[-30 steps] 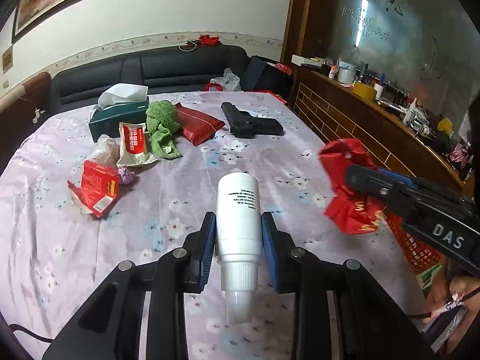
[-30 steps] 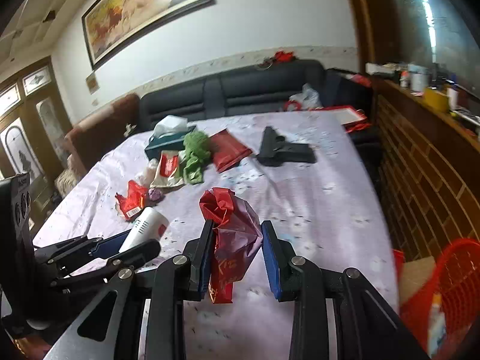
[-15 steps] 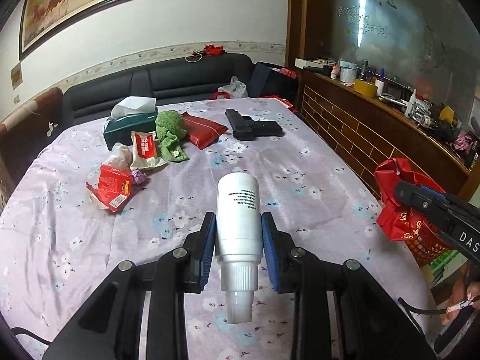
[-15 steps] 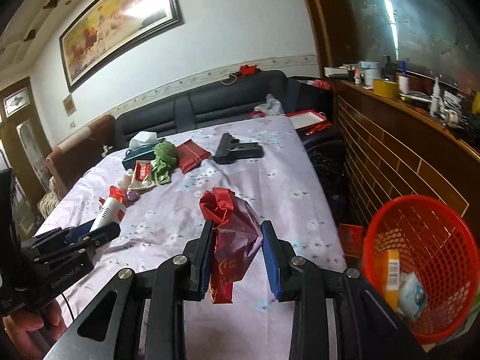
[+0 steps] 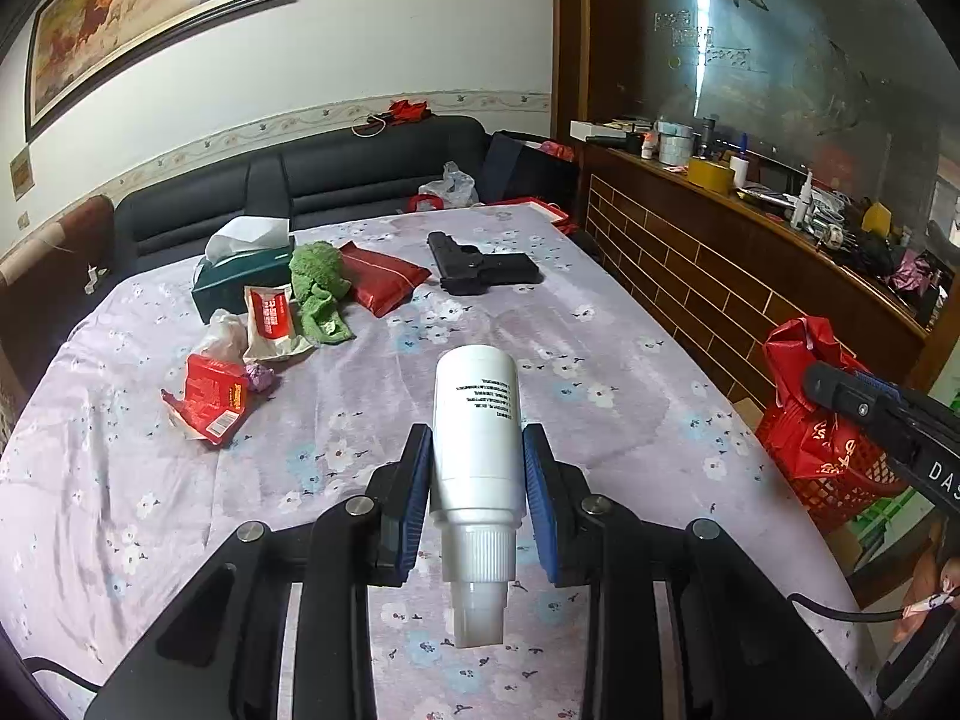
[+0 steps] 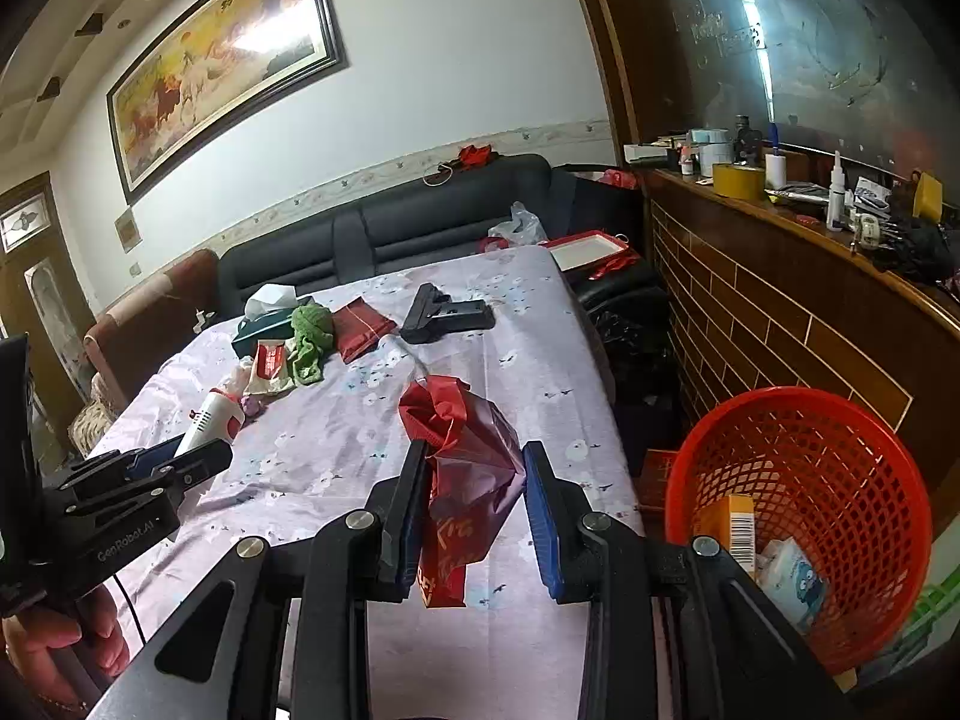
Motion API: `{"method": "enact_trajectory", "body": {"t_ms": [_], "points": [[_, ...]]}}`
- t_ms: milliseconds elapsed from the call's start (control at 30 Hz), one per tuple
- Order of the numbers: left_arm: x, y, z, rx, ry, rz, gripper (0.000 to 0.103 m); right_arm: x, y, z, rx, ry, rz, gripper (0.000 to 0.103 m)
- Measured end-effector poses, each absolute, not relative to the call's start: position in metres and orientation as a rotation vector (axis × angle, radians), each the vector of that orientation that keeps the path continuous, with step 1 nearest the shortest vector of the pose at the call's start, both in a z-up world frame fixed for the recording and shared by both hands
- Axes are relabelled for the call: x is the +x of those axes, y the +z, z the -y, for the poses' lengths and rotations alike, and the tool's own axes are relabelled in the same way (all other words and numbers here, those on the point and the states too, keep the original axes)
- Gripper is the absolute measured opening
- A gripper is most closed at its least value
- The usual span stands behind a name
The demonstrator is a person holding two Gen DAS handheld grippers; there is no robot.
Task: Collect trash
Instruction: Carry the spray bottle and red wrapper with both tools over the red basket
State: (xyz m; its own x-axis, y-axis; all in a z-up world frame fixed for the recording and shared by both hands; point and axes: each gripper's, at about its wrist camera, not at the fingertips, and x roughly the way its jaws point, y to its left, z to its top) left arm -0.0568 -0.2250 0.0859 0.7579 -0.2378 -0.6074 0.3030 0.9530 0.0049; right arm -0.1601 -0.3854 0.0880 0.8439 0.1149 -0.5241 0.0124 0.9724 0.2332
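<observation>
My left gripper [image 5: 477, 474] is shut on a white plastic bottle [image 5: 476, 432], cap toward the camera, held above the table. My right gripper [image 6: 474, 480] is shut on a crumpled red plastic bag [image 6: 465, 450], near the table's right edge. A red mesh basket [image 6: 840, 456] stands on the floor to the right, with a box and packets inside. In the left wrist view the right gripper [image 5: 840, 390] holds the red bag [image 5: 804, 414] over the basket [image 5: 852, 486]. More trash lies on the table: a torn red wrapper [image 5: 210, 399] and a white-red pouch [image 5: 270, 324].
The table has a floral lilac cloth [image 5: 360, 420]. On it lie a green tissue box [image 5: 240, 276], a green cloth [image 5: 318, 288], a red packet [image 5: 381, 276] and a black toy gun [image 5: 480, 270]. A brick-faced counter [image 5: 750, 276] runs along the right, a black sofa [image 5: 336, 180] behind.
Both grippers have pulled back and risen. The right gripper has swung right with the red bag, from over the table to the basket. The bottle stays clamped in the left.
</observation>
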Motion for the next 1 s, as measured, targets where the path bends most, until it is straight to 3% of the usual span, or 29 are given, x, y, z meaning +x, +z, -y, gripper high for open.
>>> {"method": "enact_trajectory", "body": {"t_ms": [1000], "points": [[-0.054, 0.092, 0.273, 0.162, -0.4, -0.634, 0.029, -0.192, 0.098, 0.432, 0.263, -0.027, -0.519, 0.033]]}}
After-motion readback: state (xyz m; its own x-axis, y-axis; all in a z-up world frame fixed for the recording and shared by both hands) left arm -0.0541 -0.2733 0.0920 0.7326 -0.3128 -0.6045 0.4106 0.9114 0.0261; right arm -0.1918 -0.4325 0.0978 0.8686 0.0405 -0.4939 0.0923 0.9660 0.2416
